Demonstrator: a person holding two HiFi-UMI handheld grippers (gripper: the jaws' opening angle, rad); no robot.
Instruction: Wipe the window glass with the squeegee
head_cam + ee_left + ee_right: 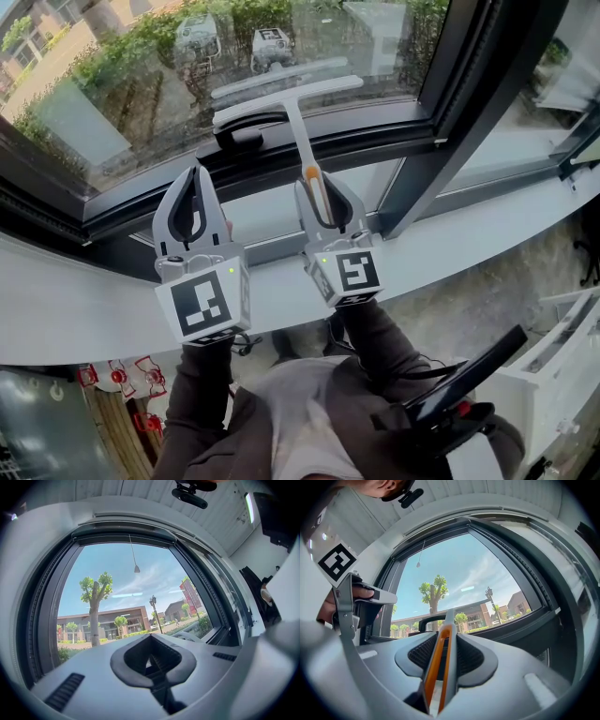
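Two grippers, right gripper (317,187) clamping squeegee (286,97) handle (blade near window glass (122,84)), left gripper (197,174) closed, empty

the squeegee (296,127) is made of smooth white plastic, with a glossy orange strip (433,667) set into its handle. the window glass (141,89) is glossy and reflections are carried on it. the window frame (441,141) is finished dark and matt, the sill (75,309) smooth and white. the left gripper (196,169) and right gripper (319,186) are moulded in matt grey plastic; their pads (471,657) are finely ribbed. the sleeves (202,394) are of dark cloth.
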